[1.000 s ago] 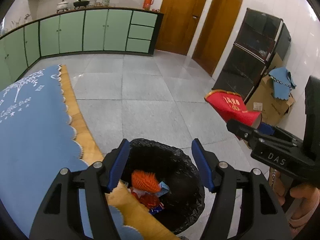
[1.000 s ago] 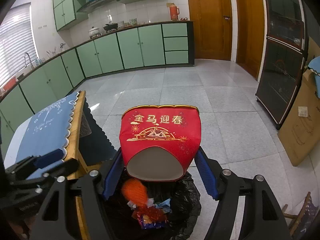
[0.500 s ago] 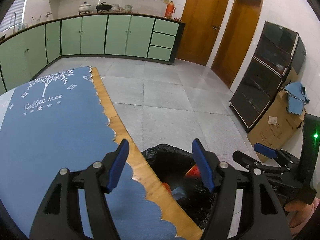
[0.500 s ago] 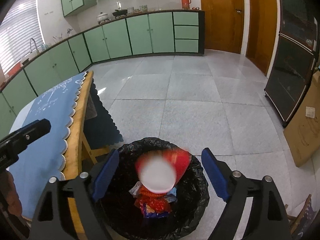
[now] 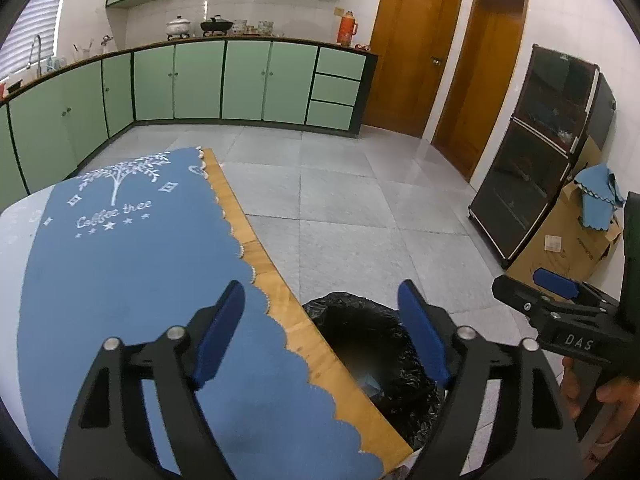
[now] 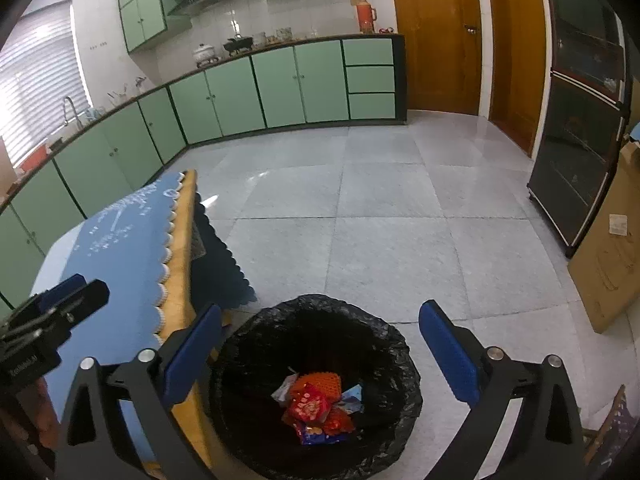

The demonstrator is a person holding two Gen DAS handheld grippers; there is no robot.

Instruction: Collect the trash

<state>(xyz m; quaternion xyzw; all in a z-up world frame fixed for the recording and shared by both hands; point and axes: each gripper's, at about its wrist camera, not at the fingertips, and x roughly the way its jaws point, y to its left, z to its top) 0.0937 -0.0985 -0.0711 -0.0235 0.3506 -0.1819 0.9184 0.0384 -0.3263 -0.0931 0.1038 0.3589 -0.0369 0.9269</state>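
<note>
Both my grippers are released and carry nothing. In the right wrist view the right gripper (image 6: 320,354) hangs over the bin (image 6: 316,384) at the bottom centre of the frame, its blue pads spread wide on either side of the rim. The trash (image 6: 318,406) lies at the bottom of the black liner: red printed wrappers, an orange netted piece and a bit of pale blue film, all heaped together. I judge it light, soft and crinkly, likely slippery where it is foil, so I would pinch a folded edge or a bunched corner, never a flat face.

In the left wrist view the left gripper (image 5: 320,334) sits at lower centre, straddling the table (image 5: 276,292) edge, with the bin beside it. The blue tablecloth (image 5: 132,264) at left reads "Coffee tree" under a white tree. The other gripper's body, lower right in that frame, is marked "DAS". The print on the red wrappers is too small for me to read.
</note>
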